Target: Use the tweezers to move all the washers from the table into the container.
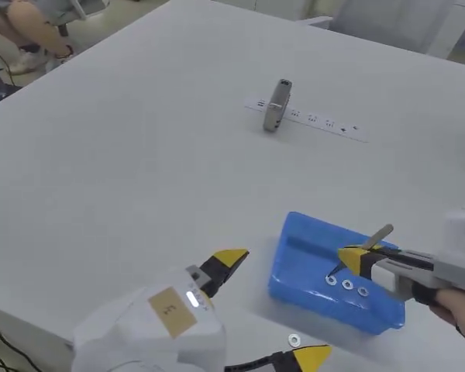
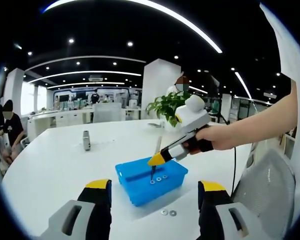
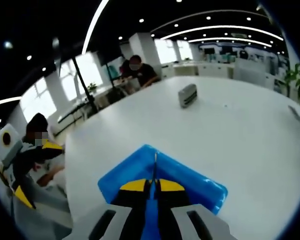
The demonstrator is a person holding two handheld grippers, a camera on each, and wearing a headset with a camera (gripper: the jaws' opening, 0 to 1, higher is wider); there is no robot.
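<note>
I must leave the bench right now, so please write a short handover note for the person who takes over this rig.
Left hand-held gripper: open, holds nothing, hovers in front of the blue container.
Right hand-held gripper: shut on the tweezers, whose tip is down inside the container.
Done: three washers lie in the container.
Left: two washers lie on the table close to the container's near wall, as the left gripper view shows; both must go in.

grey block [image 1: 277,105] on white paper strip [image 1: 325,122], potted plant [image 2: 165,106]
</note>
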